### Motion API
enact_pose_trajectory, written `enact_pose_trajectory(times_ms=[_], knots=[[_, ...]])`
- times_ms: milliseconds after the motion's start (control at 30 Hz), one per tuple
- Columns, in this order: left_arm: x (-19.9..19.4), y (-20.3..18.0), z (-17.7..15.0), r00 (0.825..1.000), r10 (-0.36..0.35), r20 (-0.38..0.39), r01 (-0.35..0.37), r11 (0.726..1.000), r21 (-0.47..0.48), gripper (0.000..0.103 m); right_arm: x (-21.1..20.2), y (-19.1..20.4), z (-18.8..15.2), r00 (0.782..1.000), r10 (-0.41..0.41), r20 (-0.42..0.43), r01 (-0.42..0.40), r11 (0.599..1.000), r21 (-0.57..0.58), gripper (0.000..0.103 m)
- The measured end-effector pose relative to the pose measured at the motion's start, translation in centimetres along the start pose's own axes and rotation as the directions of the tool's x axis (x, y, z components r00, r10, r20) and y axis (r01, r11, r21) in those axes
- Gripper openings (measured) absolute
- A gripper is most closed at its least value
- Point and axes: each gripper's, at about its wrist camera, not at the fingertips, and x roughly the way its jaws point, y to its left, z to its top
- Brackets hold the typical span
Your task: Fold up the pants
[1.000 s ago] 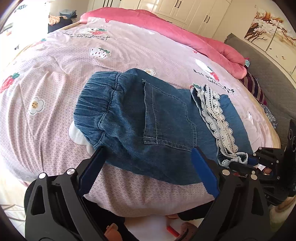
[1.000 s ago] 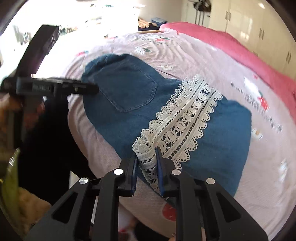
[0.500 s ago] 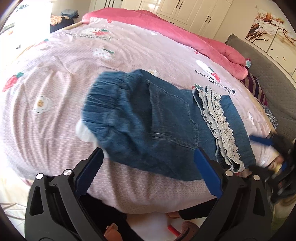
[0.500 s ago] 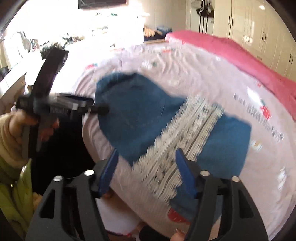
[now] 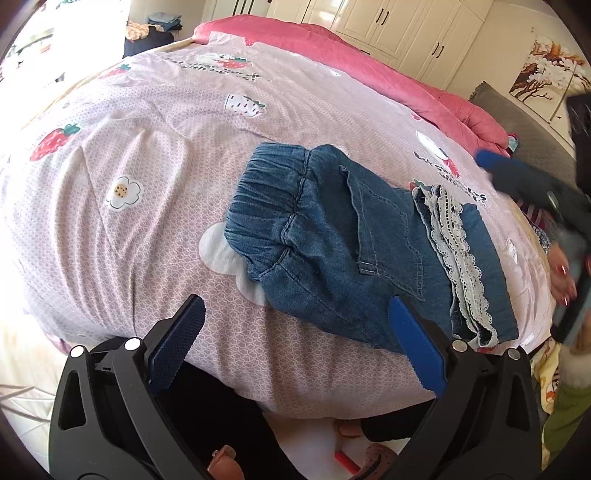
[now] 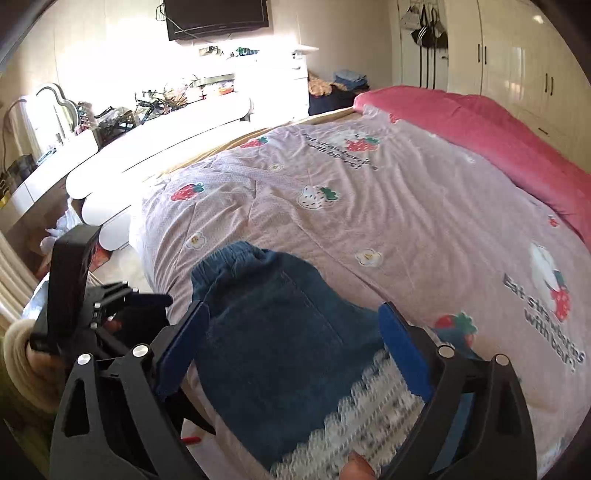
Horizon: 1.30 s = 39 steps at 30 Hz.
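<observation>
Both your left claw [image 5: 295,339] and right claw [image 6: 295,350] gape empty; the pants [image 5: 369,251] ahead could unfold if you snag the lace [image 5: 458,251].

left tongs [image 5: 291,341] agape, right tongs [image 6: 295,350] agape

Bedroom in strong daylight. Bed [image 6: 388,206] under pink strawberry-print quilt [image 5: 155,155], with deeper pink blanket [image 6: 498,133] along its far edge. Cream wardrobes [image 6: 517,62] lining wall behind. Wall-mounted television [image 6: 218,16] above cluttered white dresser [image 6: 166,122], washed out by glare. Floral painting [image 5: 546,70] above grey headboard [image 5: 517,122]. Folded clothes [image 6: 349,77] stacked beyond bed's far corner.
</observation>
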Motion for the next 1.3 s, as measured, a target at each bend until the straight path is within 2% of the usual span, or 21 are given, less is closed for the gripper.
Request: enact_pose_trajectory(times_ms=[167,400,500,767,800,867,933,1067,1167,1200,1300], knots=[[0.5,-0.1,-0.1,1.000,-0.001,-0.001,0.001,1.000,-0.003,0.093,4.0,-0.6,2.0,0.996,0.042,-0.075,-0.042,0.999,-0.006,0.094],[1.7,-0.6,-0.2,1.000,0.009,-0.014,-0.008,1.000,0.018,0.093,9.6,-0.5,3.3,0.974,0.105,-0.201,-0.114,0.993,-0.035,0.095],[2.0,-0.6,-0.2,1.000,-0.001,-0.020,0.001,1.000,0.014,0.093,11.4,-0.3,3.5,0.965,0.109,-0.238,-0.121,0.992,-0.039,0.095],[2.6,-0.3,0.0,1.000,-0.004,-0.028,0.004,1.000,0.007,0.093,13.9,0.5,4.2,0.936,0.197,-0.293,-0.210,0.978,-0.016,0.093],[2.7,-0.3,0.0,1.000,-0.004,-0.029,0.004,1.000,0.006,0.093,14.2,0.7,4.3,0.933,0.205,-0.294,-0.219,0.976,-0.015,0.090],[2.8,-0.3,0.1,1.000,-0.001,-0.029,0.002,1.000,0.006,0.093,14.6,1.0,4.0,0.924,0.227,-0.309,-0.243,0.970,-0.015,0.057],[2.9,-0.3,0.2,1.000,-0.001,-0.030,0.001,1.000,0.007,0.093,14.9,1.5,3.6,0.921,0.224,-0.318,-0.241,0.970,-0.017,0.048],[3.1,-0.3,0.2,1.000,-0.004,-0.030,0.004,1.000,0.004,0.093,14.2,1.7,3.3,0.934,0.209,-0.290,-0.227,0.973,-0.031,0.035],[3.4,-0.2,0.5,1.000,-0.020,-0.014,0.020,1.000,0.006,0.093,13.1,1.1,3.3,0.935,0.237,-0.263,-0.247,0.969,-0.006,0.031],[3.5,-0.3,0.6,0.999,-0.032,-0.011,0.032,0.999,0.007,0.087,12.6,0.9,3.3,0.936,0.247,-0.251,-0.256,0.967,-0.002,0.031],[3.9,-0.4,1.0,0.999,-0.048,-0.002,0.048,0.999,-0.002,0.080,11.1,0.5,3.4,0.936,0.279,-0.215,-0.284,0.959,0.008,0.031]])
